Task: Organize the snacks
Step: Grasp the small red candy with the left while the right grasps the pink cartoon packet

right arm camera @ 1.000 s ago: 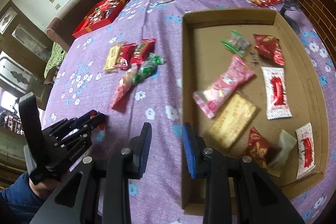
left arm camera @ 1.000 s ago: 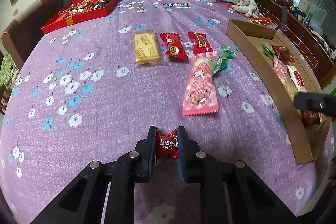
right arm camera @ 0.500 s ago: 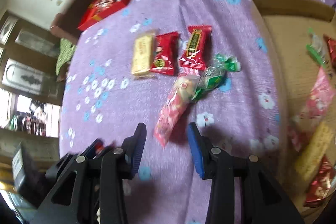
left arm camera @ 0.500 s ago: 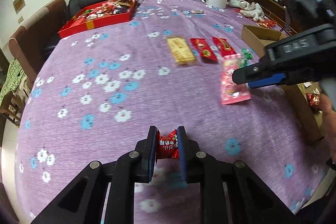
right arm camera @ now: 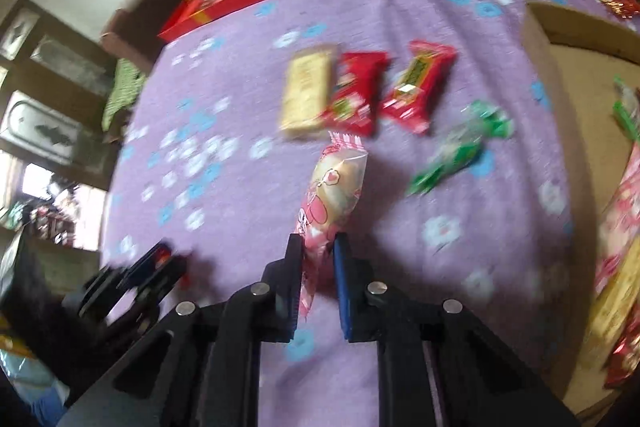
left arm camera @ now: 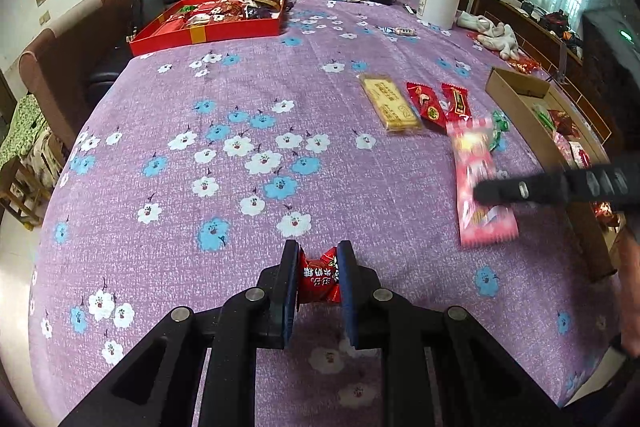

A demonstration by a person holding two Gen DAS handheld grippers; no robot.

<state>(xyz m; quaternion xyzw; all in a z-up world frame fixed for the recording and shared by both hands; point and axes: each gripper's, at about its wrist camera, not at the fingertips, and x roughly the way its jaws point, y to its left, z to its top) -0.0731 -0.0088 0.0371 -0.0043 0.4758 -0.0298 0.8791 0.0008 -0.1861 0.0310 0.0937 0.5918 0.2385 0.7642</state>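
Green candy [right arm camera: 460,147] and red packets [right arm camera: 416,87] lie just beyond the gripped pink pouch [right arm camera: 332,199].

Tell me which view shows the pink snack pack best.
The left wrist view: the pink pack lies there nearly whole on the cloth, only the right gripper crossing it. The right wrist view shows it end-on, foreshortened and blurred, its near end pinched in the gripper.
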